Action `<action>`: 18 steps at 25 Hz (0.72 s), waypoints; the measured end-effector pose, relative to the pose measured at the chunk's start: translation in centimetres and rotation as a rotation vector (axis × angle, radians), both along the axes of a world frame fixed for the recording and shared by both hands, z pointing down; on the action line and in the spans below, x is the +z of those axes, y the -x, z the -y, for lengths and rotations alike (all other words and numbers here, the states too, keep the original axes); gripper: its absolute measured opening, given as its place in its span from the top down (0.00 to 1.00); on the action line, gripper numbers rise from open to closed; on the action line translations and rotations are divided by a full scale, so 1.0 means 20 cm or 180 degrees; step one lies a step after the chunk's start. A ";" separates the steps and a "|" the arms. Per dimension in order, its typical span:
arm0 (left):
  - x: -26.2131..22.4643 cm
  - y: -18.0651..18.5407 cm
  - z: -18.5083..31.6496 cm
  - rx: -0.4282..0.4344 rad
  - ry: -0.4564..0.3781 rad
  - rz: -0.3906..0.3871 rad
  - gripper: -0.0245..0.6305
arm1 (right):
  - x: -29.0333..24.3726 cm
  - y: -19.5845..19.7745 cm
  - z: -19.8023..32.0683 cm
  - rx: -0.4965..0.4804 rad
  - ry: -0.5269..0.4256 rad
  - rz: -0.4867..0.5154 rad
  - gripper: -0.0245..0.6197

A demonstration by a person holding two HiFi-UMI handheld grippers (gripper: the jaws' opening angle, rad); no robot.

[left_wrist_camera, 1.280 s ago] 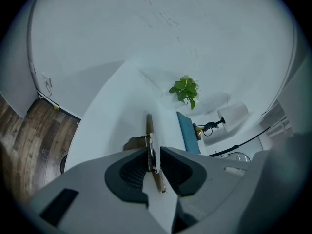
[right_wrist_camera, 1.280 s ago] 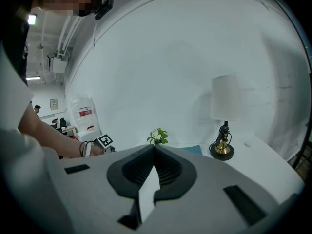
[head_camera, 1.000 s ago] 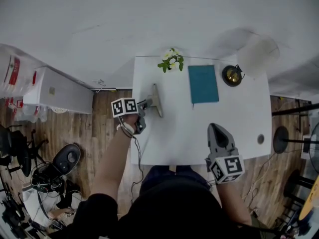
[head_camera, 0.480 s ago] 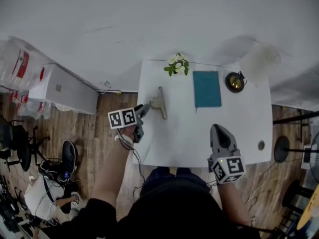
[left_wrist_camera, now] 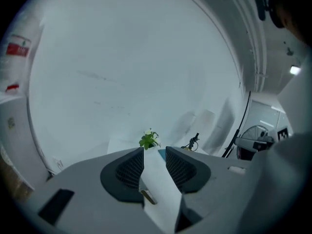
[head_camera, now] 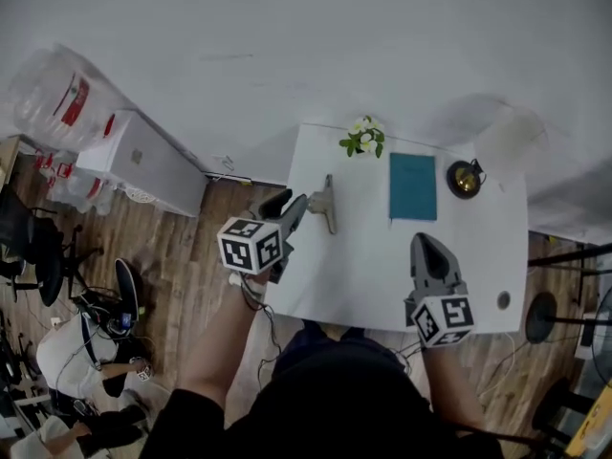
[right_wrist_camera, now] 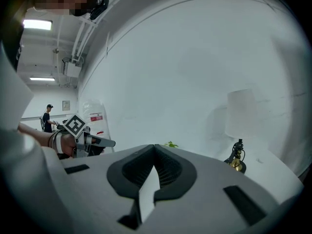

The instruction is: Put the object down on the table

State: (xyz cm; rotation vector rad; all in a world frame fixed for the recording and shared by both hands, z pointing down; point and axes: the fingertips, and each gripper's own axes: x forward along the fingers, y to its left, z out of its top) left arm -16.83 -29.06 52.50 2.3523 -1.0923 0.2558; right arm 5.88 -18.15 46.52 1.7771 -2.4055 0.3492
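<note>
A grey T-shaped object (head_camera: pixel 325 203) lies flat near the left edge of the white table (head_camera: pixel 373 266). Nothing holds it. My left gripper (head_camera: pixel 287 204) hangs above and just left of it, lifted off the table. Its jaws have just been closing a little but stand open, and only bare tabletop shows between them in the left gripper view (left_wrist_camera: pixel 155 152). My right gripper (head_camera: pixel 424 241) hovers over the table's front right part. Its jaws meet at the tips in the right gripper view (right_wrist_camera: pixel 154 147), shut on nothing.
Along the table's far edge are a small green plant (head_camera: pixel 363 138), a teal book (head_camera: pixel 412 186) and a brass-based lamp (head_camera: pixel 466 179). A small round disc (head_camera: pixel 503 300) sits at the front right. A white cabinet (head_camera: pixel 153 161) stands to the left, above the wood floor.
My left gripper has let go of the grey object, then risen and rolled, pulling back to the left. The object stays on the table. My right gripper has risen slightly.
</note>
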 end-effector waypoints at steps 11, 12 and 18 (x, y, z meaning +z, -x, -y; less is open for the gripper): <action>-0.61 -0.07 -0.17 -0.0111 -0.1398 0.0445 0.81 | -0.24 0.10 0.03 -0.0193 -0.0347 -0.0023 0.95; -0.66 -0.07 -0.19 -0.0128 -0.1493 0.0452 0.82 | -0.27 0.11 0.04 -0.0201 -0.0387 -0.0036 0.95; -0.89 -0.09 -0.27 -0.0251 -0.1892 0.0529 0.85 | -0.42 0.14 0.04 -0.0276 -0.0617 -0.0061 0.95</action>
